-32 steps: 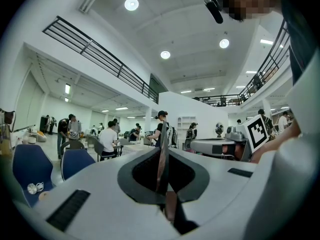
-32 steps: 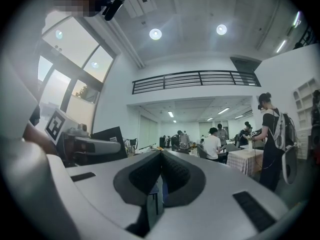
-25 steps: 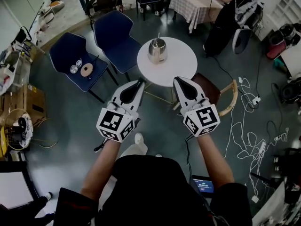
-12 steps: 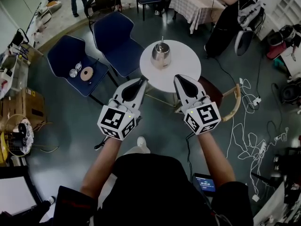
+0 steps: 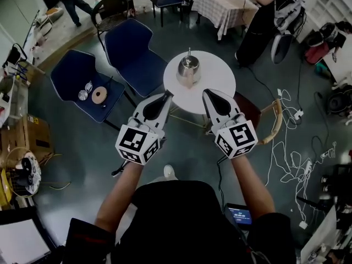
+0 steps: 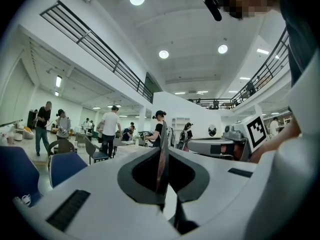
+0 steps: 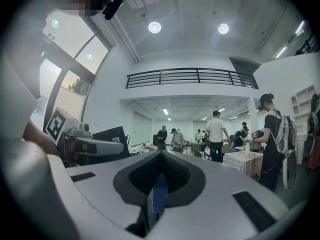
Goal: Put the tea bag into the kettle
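A metal kettle point(image 5: 188, 69) with a lid knob stands on a small round white table point(image 5: 215, 73) in the head view. No tea bag can be made out in any view. My left gripper point(image 5: 165, 95) is held in the air just short of the table's near edge, jaws shut with nothing between them. My right gripper point(image 5: 208, 93) hangs beside it over the table's near rim, also shut and empty. In the left gripper view the left gripper point(image 6: 162, 152) points level across the hall; in the right gripper view the right gripper point(image 7: 161, 155) does the same.
Two blue chairs point(image 5: 81, 80) point(image 5: 131, 47) stand left of the table; one holds round discs point(image 5: 99, 95). A wooden chair point(image 5: 263, 116) sits at the table's right. Cables point(image 5: 291, 158) trail over the floor at right. Cardboard boxes point(image 5: 22, 131) sit at the left. People stand around a checked table point(image 5: 230, 3) behind.
The table and kettle have slid a little lower and to the right in the head view, closer to both grippers. The grippers kept their pose and stayed shut.
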A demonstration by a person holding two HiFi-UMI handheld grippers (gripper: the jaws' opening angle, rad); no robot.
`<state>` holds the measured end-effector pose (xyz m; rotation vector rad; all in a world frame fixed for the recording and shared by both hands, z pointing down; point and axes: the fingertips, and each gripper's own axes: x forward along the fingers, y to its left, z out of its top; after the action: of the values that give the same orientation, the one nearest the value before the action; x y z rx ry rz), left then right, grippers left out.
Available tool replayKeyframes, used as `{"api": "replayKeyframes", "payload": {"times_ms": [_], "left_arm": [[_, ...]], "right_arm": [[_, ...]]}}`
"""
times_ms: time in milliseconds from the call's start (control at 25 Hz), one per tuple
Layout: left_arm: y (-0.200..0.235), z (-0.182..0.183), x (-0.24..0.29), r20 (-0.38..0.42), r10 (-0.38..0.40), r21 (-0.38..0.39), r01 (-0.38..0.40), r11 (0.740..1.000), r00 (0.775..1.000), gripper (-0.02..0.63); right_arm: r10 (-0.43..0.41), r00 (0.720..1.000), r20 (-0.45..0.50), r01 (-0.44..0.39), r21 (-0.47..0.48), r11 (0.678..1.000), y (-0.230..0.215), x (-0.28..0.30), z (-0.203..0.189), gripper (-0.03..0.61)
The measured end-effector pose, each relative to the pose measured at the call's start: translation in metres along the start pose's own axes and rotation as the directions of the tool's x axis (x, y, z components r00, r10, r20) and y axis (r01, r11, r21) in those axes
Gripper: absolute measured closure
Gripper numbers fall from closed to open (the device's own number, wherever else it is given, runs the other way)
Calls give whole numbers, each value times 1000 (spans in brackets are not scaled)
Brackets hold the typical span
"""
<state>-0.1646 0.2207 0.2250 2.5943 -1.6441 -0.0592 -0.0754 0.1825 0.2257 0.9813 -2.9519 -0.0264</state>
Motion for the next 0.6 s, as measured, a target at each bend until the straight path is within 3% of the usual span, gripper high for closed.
{"api": "replayKeyframes", "payload": {"times_ms": [240,600], "left_arm": [[32,0,4,11,-19,-26,20,999,1000,599],[41,-9,18,8,-39,-55,39,998,999,599]], "right_arm": [[-29,1000,-12,29,-7,1000,1,21,-2,561],[-45,999,-23,45,-13,999,-9,32,-6,561]]}}
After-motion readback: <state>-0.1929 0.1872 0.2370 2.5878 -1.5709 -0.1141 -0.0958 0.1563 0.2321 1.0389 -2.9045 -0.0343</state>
